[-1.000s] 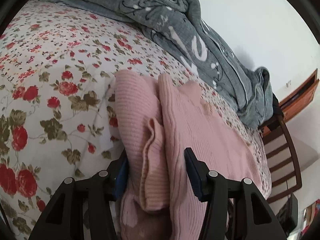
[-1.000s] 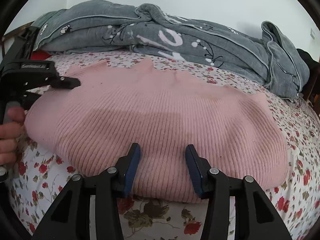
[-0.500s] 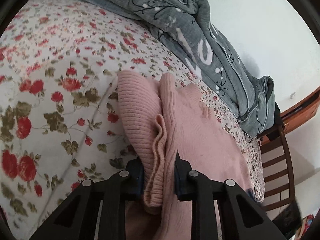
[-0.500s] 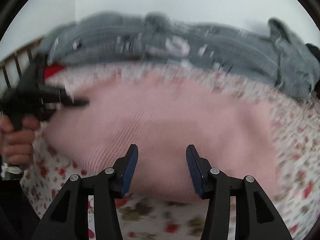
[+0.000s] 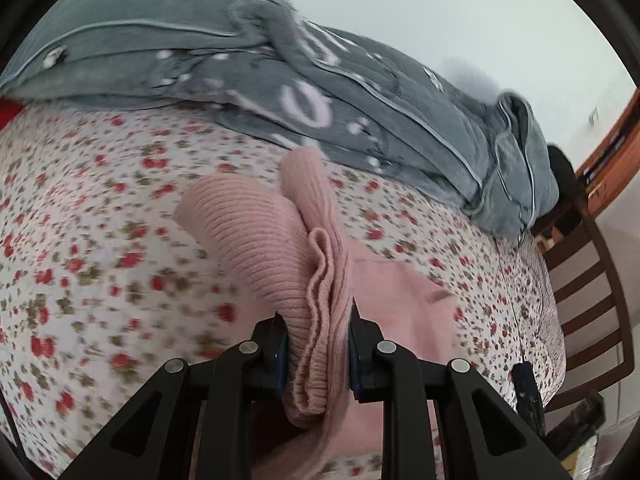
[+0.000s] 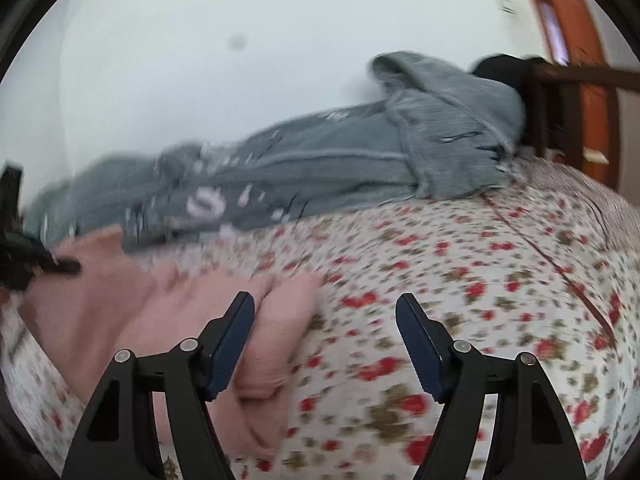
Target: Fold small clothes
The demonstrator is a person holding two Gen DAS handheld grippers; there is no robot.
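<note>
Pink ribbed sweater (image 5: 256,240) being gathered on the floral bedsheet (image 5: 100,240), seen from both wrist cameras.

I am holding the left gripper (image 5: 316,344) clamped on a bunched fold of the sweater, its pads pressing the knit from either side while the rest is trailing onto the sheet. I am keeping the right gripper (image 6: 325,336) wide, its jaws having just been opening, nothing between them; the sweater is lying just beside its left finger. A grey blanket (image 6: 320,176) is lying along the wall behind.
</note>
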